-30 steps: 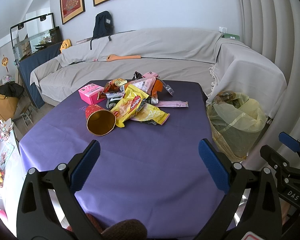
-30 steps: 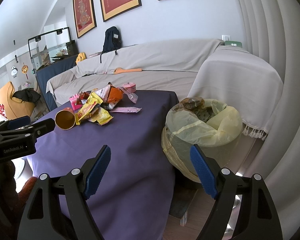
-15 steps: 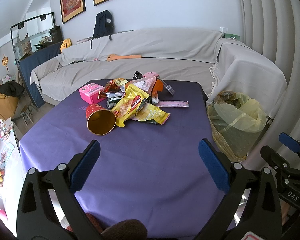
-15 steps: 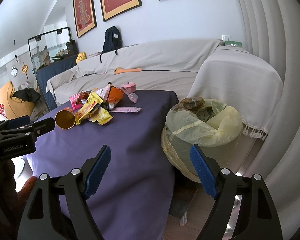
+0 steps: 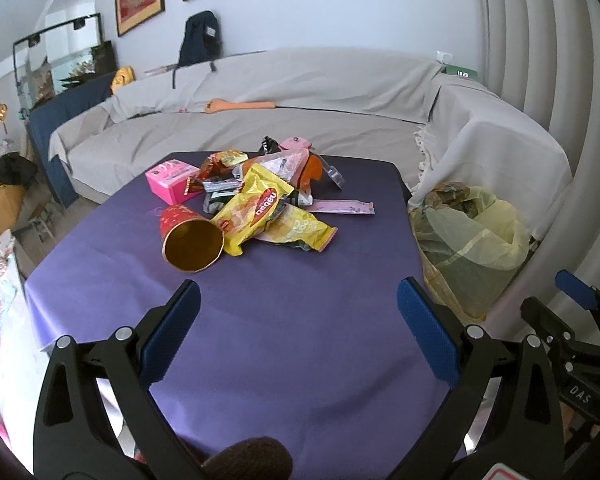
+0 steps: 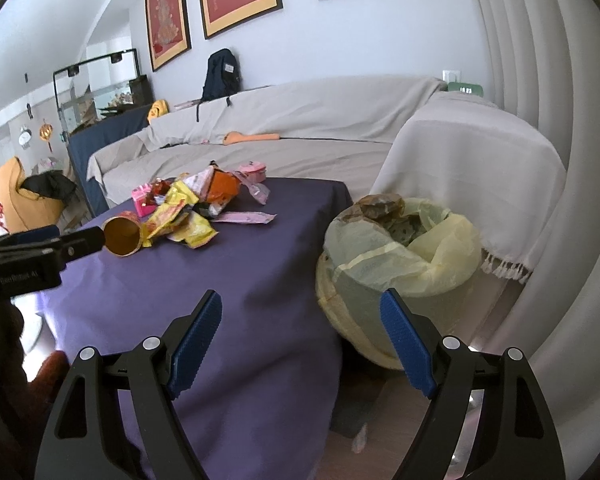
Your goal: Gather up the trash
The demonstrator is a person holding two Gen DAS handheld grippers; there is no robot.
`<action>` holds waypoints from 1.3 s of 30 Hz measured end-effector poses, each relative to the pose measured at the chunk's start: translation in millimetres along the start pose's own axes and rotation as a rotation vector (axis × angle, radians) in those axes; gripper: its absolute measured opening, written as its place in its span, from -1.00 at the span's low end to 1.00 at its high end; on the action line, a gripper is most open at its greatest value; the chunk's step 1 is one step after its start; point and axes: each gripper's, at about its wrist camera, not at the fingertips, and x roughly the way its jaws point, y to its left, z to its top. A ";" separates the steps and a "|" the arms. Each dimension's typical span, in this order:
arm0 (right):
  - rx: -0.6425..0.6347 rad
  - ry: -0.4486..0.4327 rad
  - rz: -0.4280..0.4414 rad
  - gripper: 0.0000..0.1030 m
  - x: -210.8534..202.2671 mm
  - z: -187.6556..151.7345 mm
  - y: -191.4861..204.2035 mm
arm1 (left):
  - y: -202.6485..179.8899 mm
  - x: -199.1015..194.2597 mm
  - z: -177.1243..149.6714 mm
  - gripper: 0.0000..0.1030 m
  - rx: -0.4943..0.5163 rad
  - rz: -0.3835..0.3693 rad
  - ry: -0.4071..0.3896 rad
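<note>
Left gripper (image 5: pixel 298 330) hovers wide open and empty over the near edge of the purple tabletop (image 5: pixel 284 336). Farther back lies a red paper cup (image 5: pixel 190 240) on its side, touching a heap of wrappers (image 5: pixel 268 204) with a pink box (image 5: pixel 171 179) beside it. Right gripper (image 6: pixel 300 340) also gapes wide, empty, near the yellow-lined trash bin (image 6: pixel 400 256) just beside the tabletop's right edge.
</note>
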 end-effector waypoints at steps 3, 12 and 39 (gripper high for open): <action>-0.022 0.018 -0.033 0.51 13.8 4.3 -2.4 | 13.1 17.1 8.6 0.82 -0.009 -0.012 -0.002; -0.094 0.113 -0.076 0.51 70.0 26.6 2.9 | 101.8 59.8 30.4 0.82 -0.133 -0.021 -0.023; -0.194 0.230 0.060 0.51 170.6 69.1 92.3 | 179.7 136.2 27.2 -0.29 -0.171 -0.037 0.119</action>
